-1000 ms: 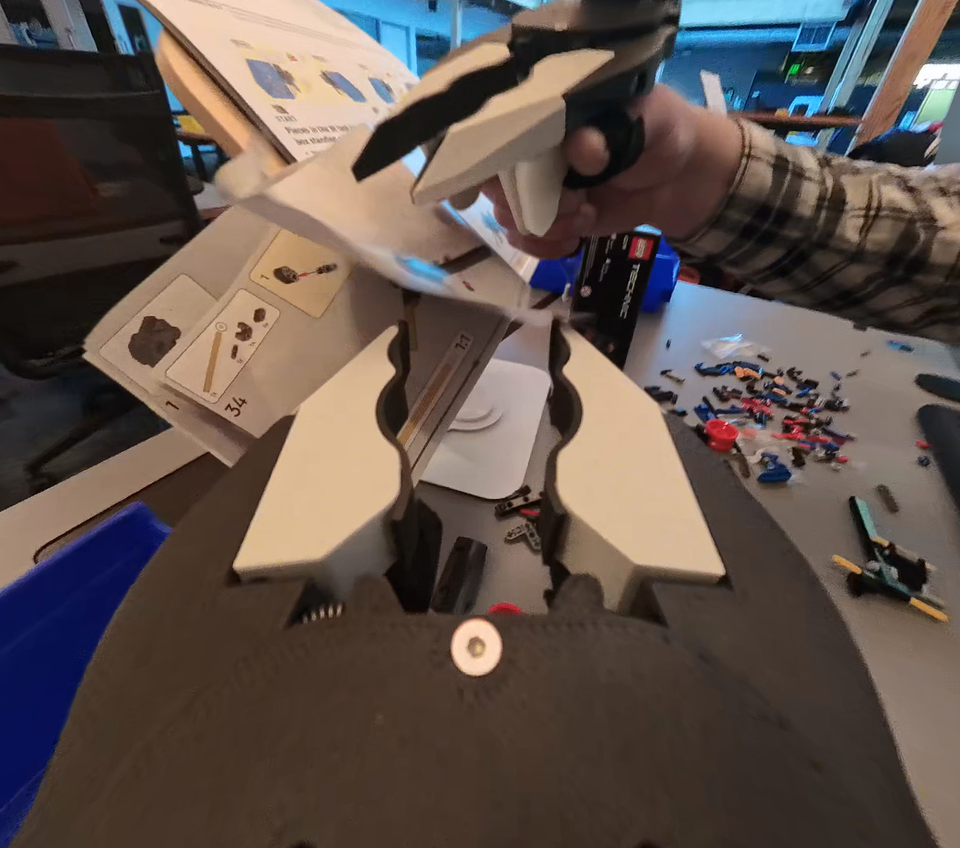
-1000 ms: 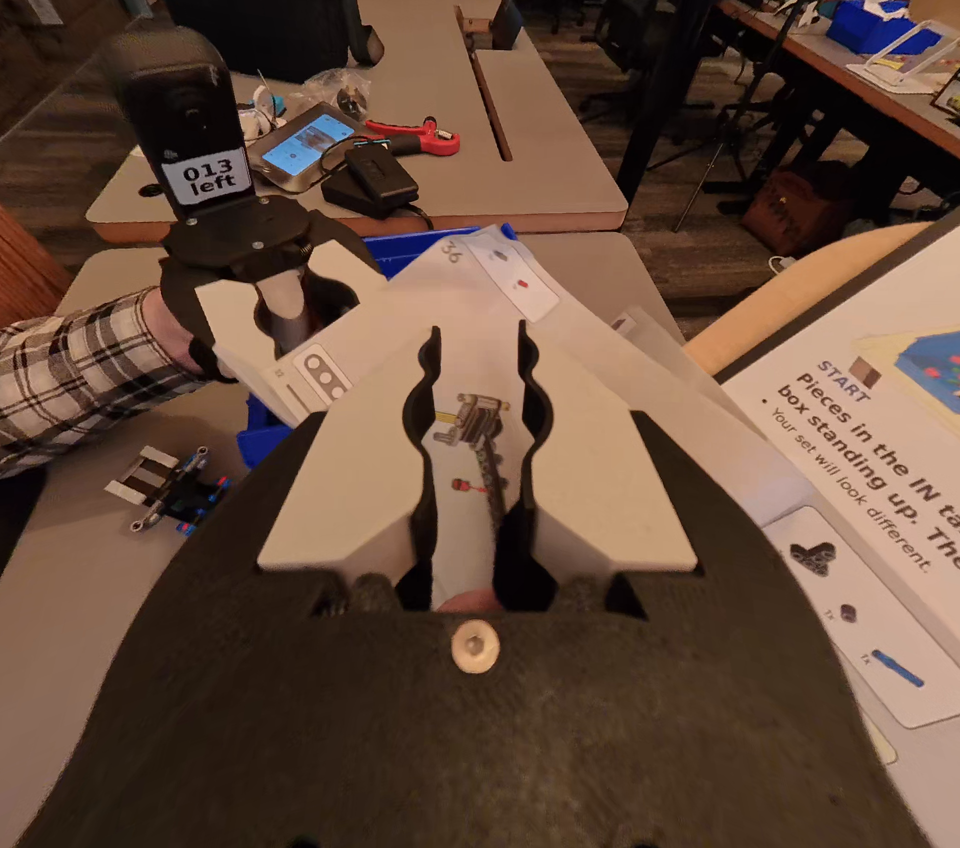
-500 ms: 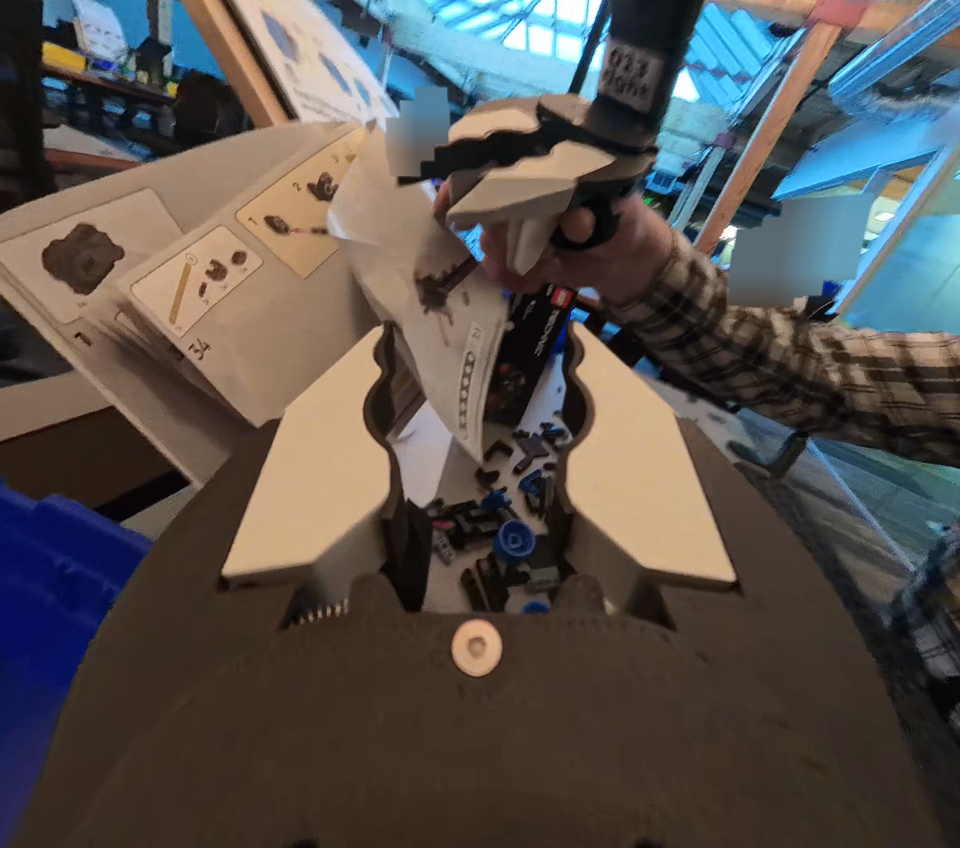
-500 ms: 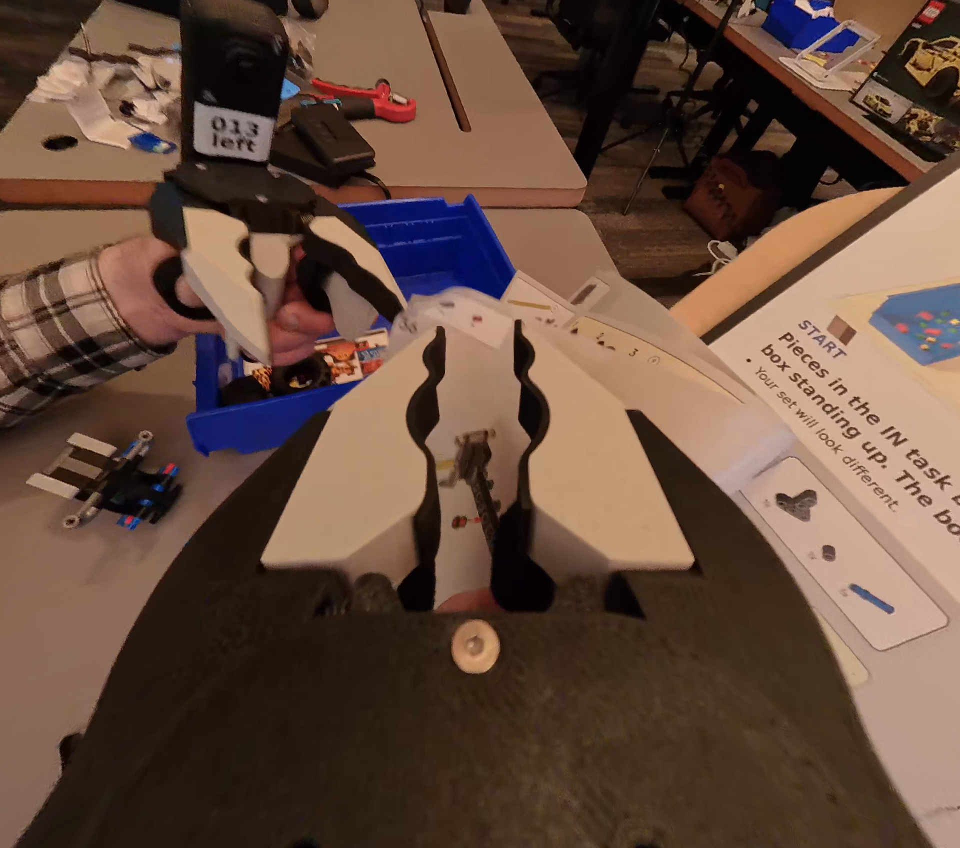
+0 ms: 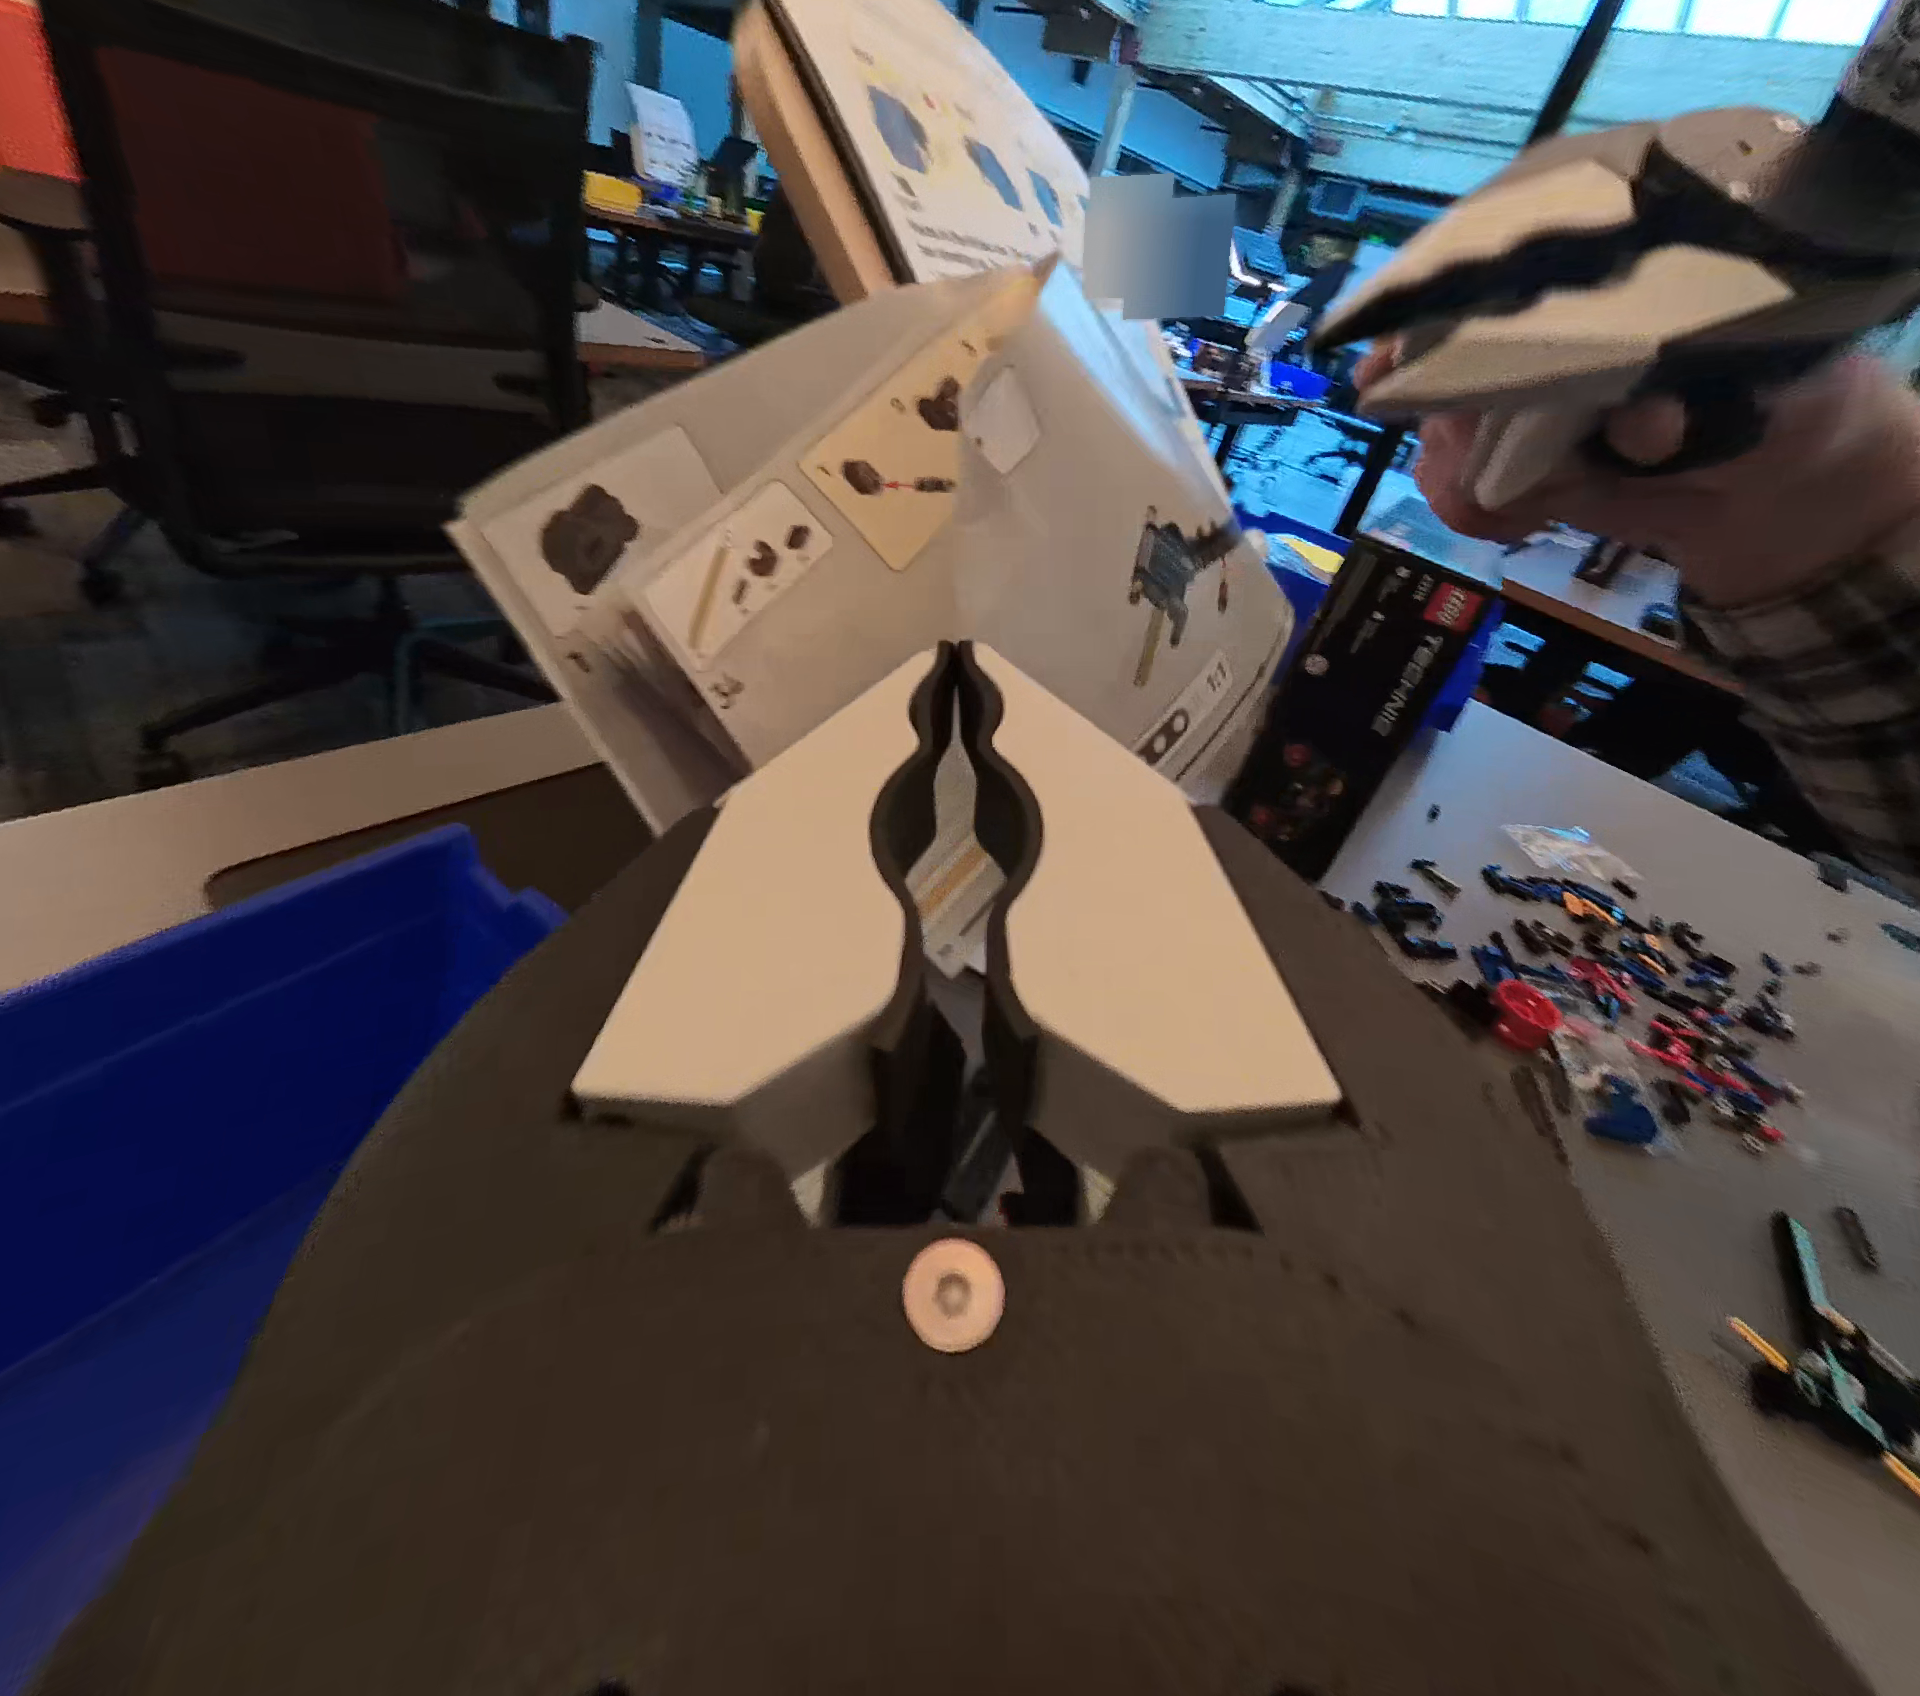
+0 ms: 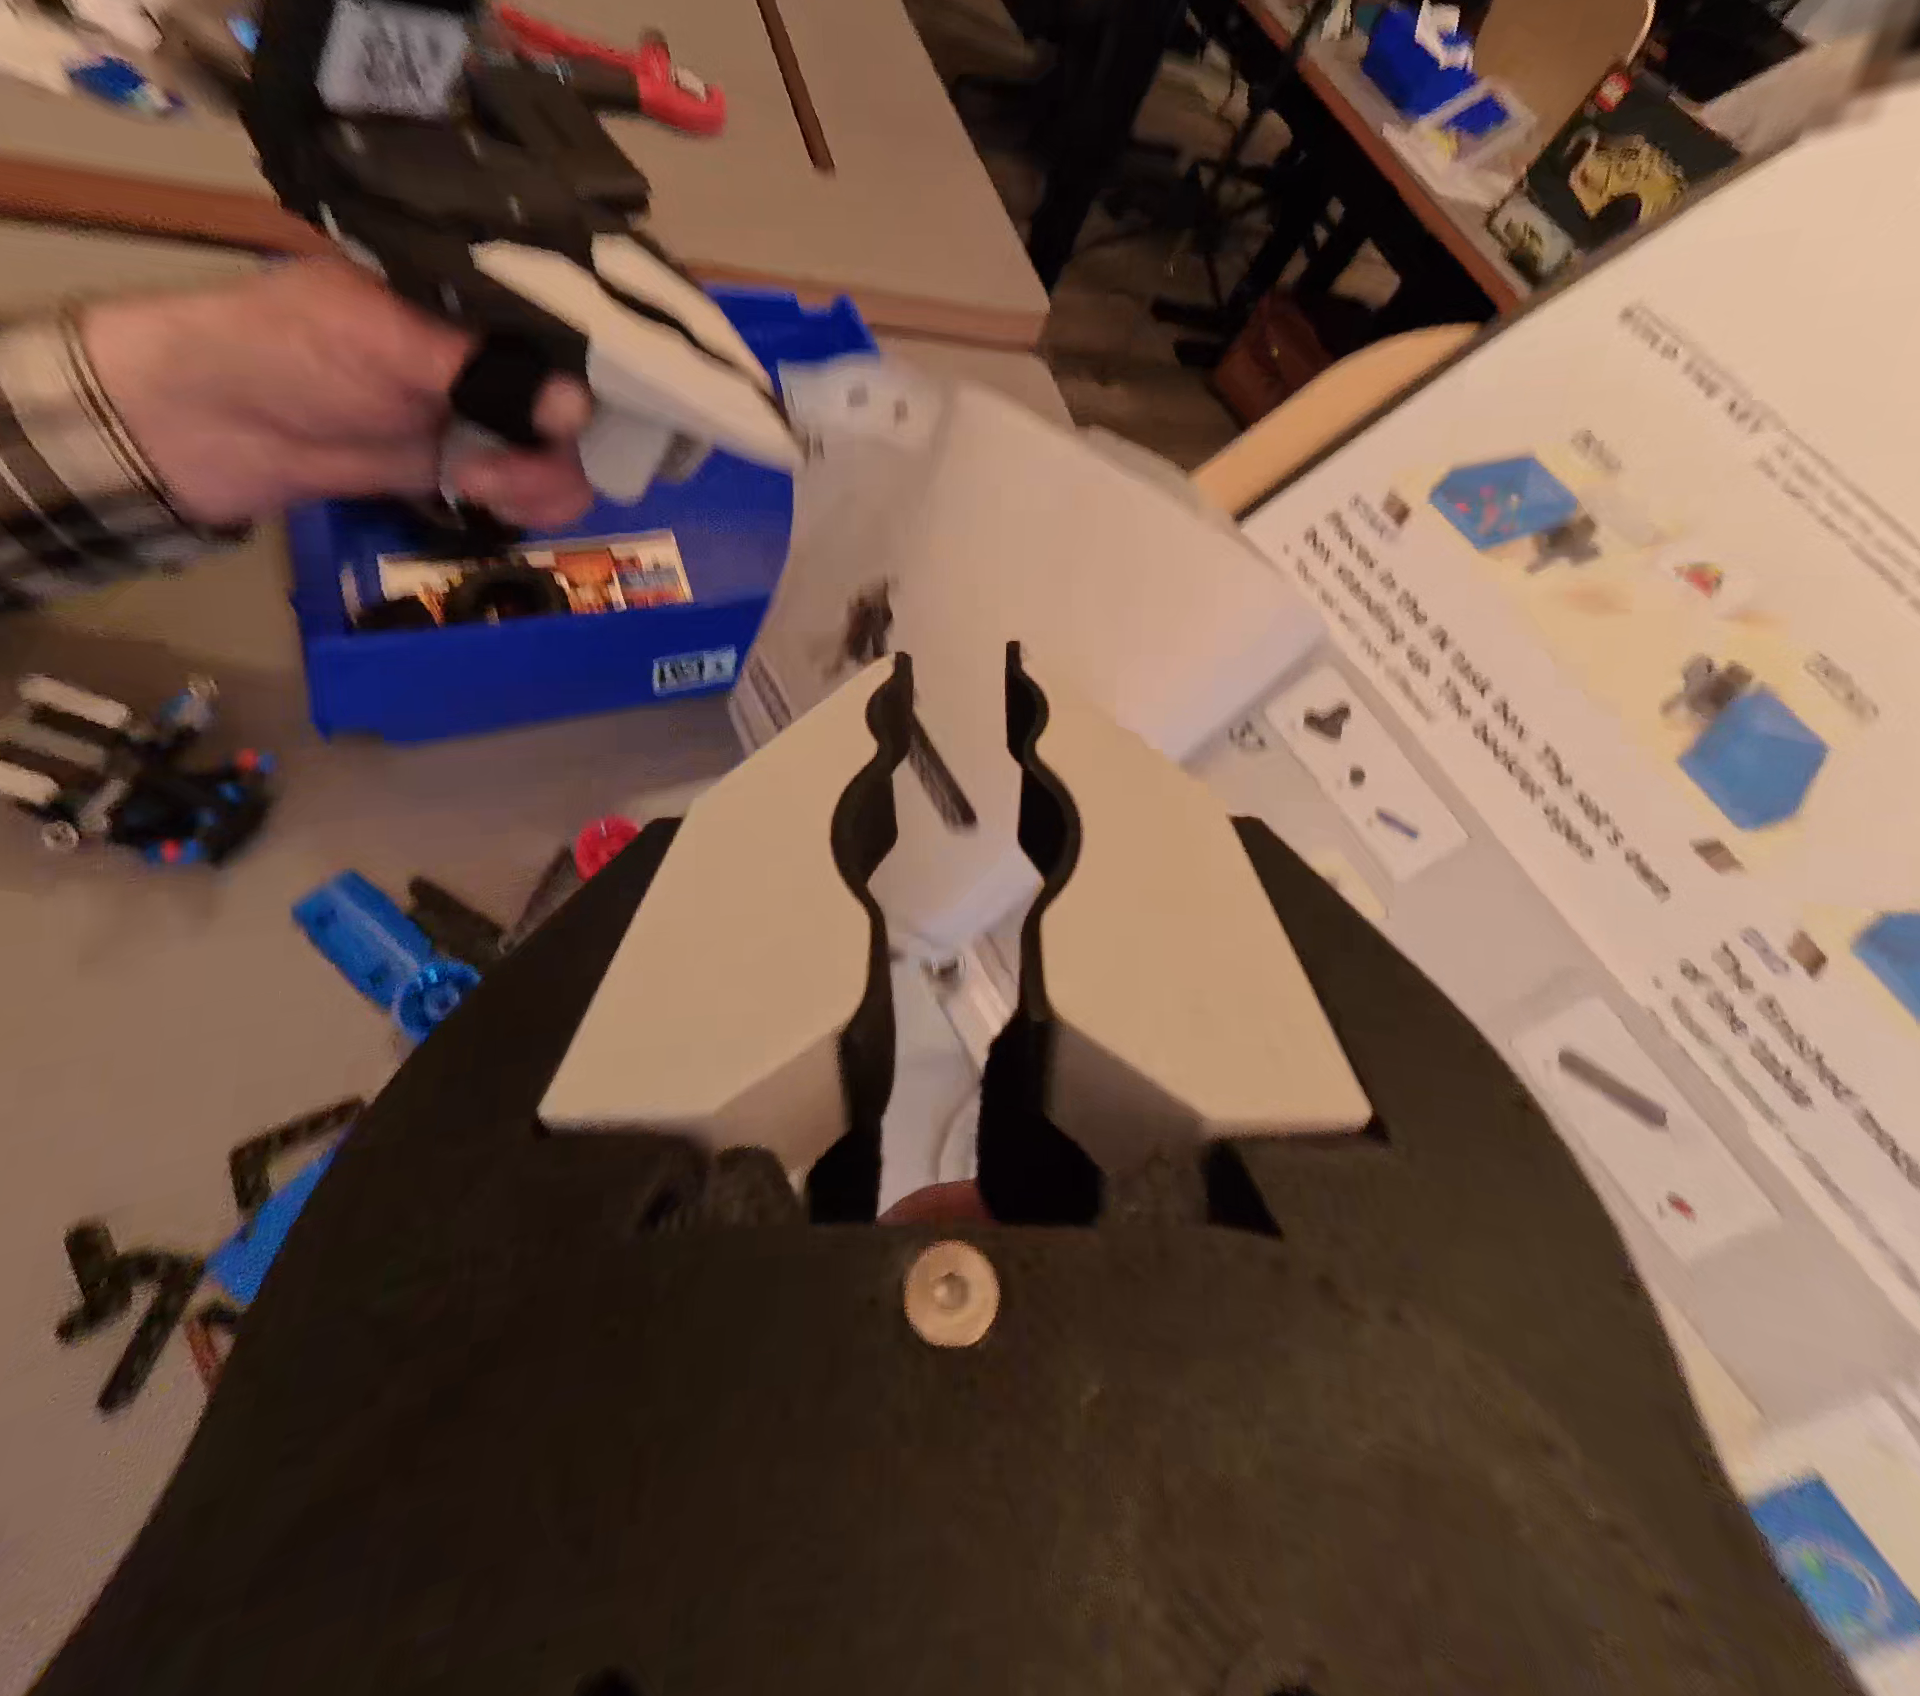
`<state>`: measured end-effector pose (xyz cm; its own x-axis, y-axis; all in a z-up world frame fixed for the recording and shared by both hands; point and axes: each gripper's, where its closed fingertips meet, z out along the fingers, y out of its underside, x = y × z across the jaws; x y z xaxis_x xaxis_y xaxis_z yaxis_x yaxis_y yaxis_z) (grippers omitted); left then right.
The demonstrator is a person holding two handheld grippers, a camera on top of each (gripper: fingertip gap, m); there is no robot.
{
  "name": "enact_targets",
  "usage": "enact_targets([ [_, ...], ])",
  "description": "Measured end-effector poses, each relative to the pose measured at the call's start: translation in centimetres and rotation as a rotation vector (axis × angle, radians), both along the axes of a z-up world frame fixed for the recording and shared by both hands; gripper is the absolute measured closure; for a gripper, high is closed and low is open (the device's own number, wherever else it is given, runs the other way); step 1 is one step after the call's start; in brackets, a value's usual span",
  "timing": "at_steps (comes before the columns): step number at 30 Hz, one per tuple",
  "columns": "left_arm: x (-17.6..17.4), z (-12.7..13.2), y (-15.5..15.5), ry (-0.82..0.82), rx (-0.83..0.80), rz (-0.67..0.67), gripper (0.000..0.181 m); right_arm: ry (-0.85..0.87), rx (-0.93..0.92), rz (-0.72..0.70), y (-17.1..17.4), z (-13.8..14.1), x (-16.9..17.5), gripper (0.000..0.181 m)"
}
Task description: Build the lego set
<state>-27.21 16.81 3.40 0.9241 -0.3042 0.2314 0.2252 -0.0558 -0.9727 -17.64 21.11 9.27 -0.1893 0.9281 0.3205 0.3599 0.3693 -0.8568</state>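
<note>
- Our white paper instruction booklet (image 5: 935,524) stands open, its printed pages fanned.
- Our left claw (image 5: 958,659) pinches its page; our right claw (image 6: 956,670) gapes empty just before it.

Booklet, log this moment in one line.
left gripper: shut on booklet | right gripper: open, off booklet | bricks: loose on table

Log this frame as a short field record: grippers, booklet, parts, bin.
left gripper: shut on a page edge of the instruction booklet
right gripper: open, empty, pointing at the booklet
booklet: raised off the table, pages fanned open
loose pieces: scattered on the table, right side of the left wrist view
blue bin: on the table, some parts inside
</note>
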Motion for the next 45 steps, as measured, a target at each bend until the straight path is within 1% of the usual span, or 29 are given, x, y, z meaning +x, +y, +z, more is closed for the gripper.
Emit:
enact_targets([
  [2, -1.5, 0.4, -0.3, -0.004, 0.010, 0.071, 0.181, -0.081, 0.018, -0.029, 0.8, -2.0, 0.6, 0.167],
  [3, -2.2, 0.6, -0.4, -0.008, 0.019, 0.105, 0.181, -0.123, 0.016, -0.022, 0.8, -3.3, 0.6, 0.166],
  [6, -3.4, 0.6, -0.7, -0.033, 0.024, 0.145, 0.181, -0.197, 0.053, -0.027, 1.0, -6.8, -0.4, 0.162],
  [7, -3.8, 0.5, -0.7, -0.031, 0.018, 0.163, 0.181, -0.205, 0.074, -0.034, 1.2, -7.6, -0.9, 0.163],
  [10, -4.0, 0.0, -0.6, 0.010, -0.010, 0.185, 0.181, -0.183, 0.062, -0.032, 0.8, -8.1, -2.0, 0.165],
  [14, -4.5, -0.5, -0.5, 0.041, -0.033, 0.223, 0.181, -0.196, 0.113, -0.031, 0.5, -8.5, -2.2, 0.163],
  [16, -5.0, -0.9, -0.4, 0.038, -0.042, 0.248, 0.181, -0.188, 0.121, -0.029, 0.4, -8.2, -2.0, 0.162],
  [18, -5.1, -1.1, -0.3, 0.025, -0.044, 0.243, 0.181, -0.182, 0.128, -0.033, 0.3, -7.8, -1.6, 0.160],
  [21, -5.3, -1.0, -0.3, 0.008, -0.041, 0.242, 0.181, -0.165, 0.191, -0.046, -0.4, -6.7, -0.5, 0.156],
  [23, -5.6, -0.8, -0.4, 0.006, -0.034, 0.254, 0.181, -0.157, 0.249, -0.049, -1.3, -5.9, 0.7, 0.153],
  [28, -5.0, 0.8, -1.1, 0.017, 0.002, 0.247, 0.175, -0.127, 0.280, -0.051, -3.6, -3.9, 4.7, 0.151],
  [32, -4.0, 3.5, -2.3, 0.070, 0.053, 0.242, 0.174, -0.140, 0.302, -0.062, -5.1, -3.8, 9.5, 0.152],
  [35, -2.0, 6.4, -3.7, 0.127, 0.109, 0.208, 0.173, -0.174, 0.297, -0.056, -6.9, -5.2, 13.3, 0.152],
  [39, 2.3, 9.5, -5.6, 0.249, 0.159, 0.145, 0.172, -0.221, 0.257, -0.073, -9.2, -8.3, 18.4, 0.149],
  [42, 6.1, 10.1, -6.1, 0.366, 0.151, 0.084, 0.171, -0.259, 0.189, -0.073, -11.1, -11.5, 21.8, 0.148],
  [45, 9.9, 9.3, -5.8, 0.486, 0.117, 0.026, 0.170, -0.325, 0.151, -0.086, -12.4, -15.0, 24.8, 0.144],
])
